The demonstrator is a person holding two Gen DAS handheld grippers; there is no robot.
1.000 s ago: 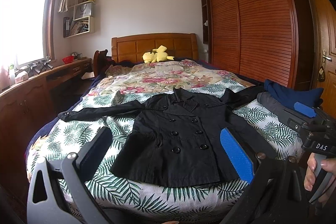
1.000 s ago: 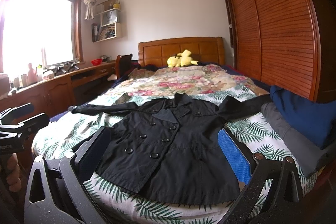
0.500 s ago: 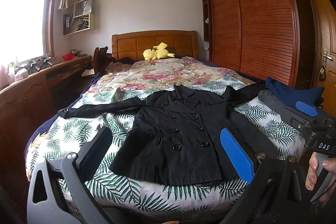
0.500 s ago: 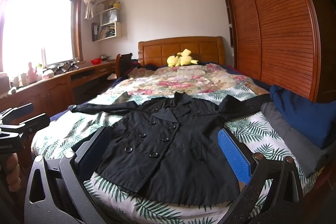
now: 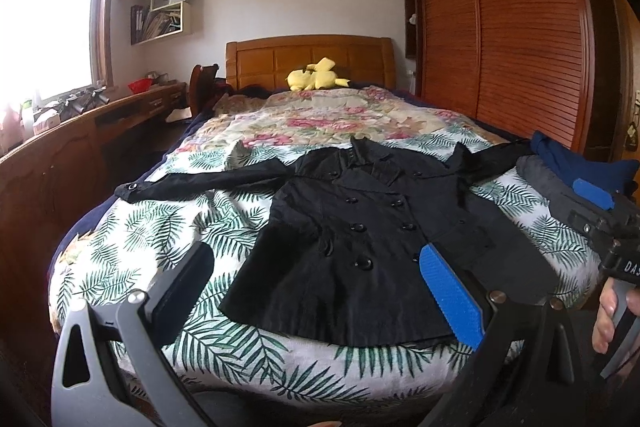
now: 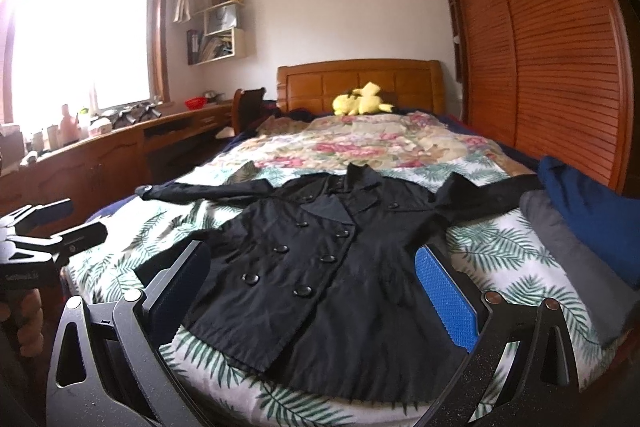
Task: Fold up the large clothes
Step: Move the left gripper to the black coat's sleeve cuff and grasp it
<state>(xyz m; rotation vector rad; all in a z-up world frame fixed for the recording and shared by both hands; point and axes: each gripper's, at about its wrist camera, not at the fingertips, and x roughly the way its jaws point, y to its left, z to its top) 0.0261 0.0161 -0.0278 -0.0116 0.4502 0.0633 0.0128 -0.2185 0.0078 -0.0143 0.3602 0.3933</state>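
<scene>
Coat [image 5: 360, 239] fills the left wrist view: a black double-breasted garment lying face up and buttoned on the leaf-print bedspread [image 5: 168, 227], collar toward the wooden headboard [image 5: 308, 59], hem toward the foot of the bed, both sleeves stretched out sideways. One sleeve [image 5: 200, 183] runs to the window-side edge of the mattress; the other reaches toward a grey and blue pile of clothes [image 5: 560, 167] at the wardrobe side. The left gripper [image 5: 316, 291] hovers short of the hem with its jaws spread wide and nothing between them, and the right gripper [image 5: 600, 211] shows at the edge of this view in a hand [image 5: 612, 311], likewise clear of the fabric. From the right wrist view the coat [image 6: 320, 259] lies the same way, flat and unfolded, with the right gripper [image 6: 312, 287] hanging over the near hem, jaws wide apart and empty, and the left gripper [image 6: 44, 227] off to the window side, apart from the cloth. A yellow plush toy [image 6: 360, 103] sits well away by the headboard. Folding has not begun, I judge: this is the approach before the first grasp. The next move probably calls for each gripper to take a sleeve end or a shoulder and bring the sleeves across the chest, pinching only the cloth meant to move, since the fabric looks thick and the bedspread beneath could get caught up with it.
</scene>
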